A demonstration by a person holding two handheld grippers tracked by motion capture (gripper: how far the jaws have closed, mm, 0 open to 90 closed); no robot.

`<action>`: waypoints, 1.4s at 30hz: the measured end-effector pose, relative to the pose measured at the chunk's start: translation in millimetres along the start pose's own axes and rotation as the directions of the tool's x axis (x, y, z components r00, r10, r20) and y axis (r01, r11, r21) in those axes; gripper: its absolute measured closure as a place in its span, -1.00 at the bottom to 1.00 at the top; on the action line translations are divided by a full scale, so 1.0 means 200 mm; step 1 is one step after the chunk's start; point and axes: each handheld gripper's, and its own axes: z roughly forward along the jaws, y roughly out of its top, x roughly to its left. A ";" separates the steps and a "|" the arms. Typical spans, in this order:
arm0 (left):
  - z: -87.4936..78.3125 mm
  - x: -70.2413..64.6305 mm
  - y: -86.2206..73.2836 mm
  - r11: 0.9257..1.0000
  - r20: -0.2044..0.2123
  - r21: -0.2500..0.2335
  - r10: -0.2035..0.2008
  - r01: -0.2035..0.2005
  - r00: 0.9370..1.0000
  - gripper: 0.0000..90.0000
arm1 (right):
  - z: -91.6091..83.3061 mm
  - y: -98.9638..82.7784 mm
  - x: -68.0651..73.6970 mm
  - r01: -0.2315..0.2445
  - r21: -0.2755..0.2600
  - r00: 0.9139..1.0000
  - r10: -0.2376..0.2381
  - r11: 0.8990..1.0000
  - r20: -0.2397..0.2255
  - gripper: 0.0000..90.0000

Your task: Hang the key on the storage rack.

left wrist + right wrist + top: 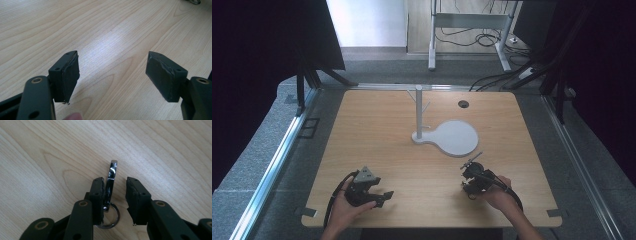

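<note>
Right gripper view: the right gripper (115, 195) has its jaws partly apart around a shiny metal clip (111, 182) with a key ring (113, 220) at its near end. The clip leans against the left pad, a gap shows at the right pad, so no clamp yet. It lies on the wooden table (50, 157). Left gripper (112, 75): jaws wide apart over bare wood. In the high view, a white stand (447, 135) sits mid-table, well apart from both grippers.
</note>
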 end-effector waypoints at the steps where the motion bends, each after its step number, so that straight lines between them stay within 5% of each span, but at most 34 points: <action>1: 0.00 0.00 0.00 1.000 0.000 0.000 0.000 0.000 1.000 -0.39 | 0.00 0.00 0.00 0.001 0.000 1.000 -0.001 1.000 0.001 0.55; 10: 0.01 -0.01 0.00 1.000 0.000 0.005 0.005 -0.005 1.000 -0.39 | 0.00 -0.01 0.01 0.002 0.007 1.000 -0.002 1.000 -0.003 0.86; 25: 0.01 -0.01 0.00 1.000 -0.018 0.010 0.001 -0.001 1.000 -0.39 | -0.01 -0.01 -0.01 0.024 0.001 0.999 -0.024 1.000 -0.026 0.88; 42: 0.00 -0.01 0.00 1.000 -0.003 0.000 -0.008 0.008 1.000 -0.39 | -0.14 0.03 -0.04 0.029 -0.066 1.000 -0.029 0.997 -0.002 0.88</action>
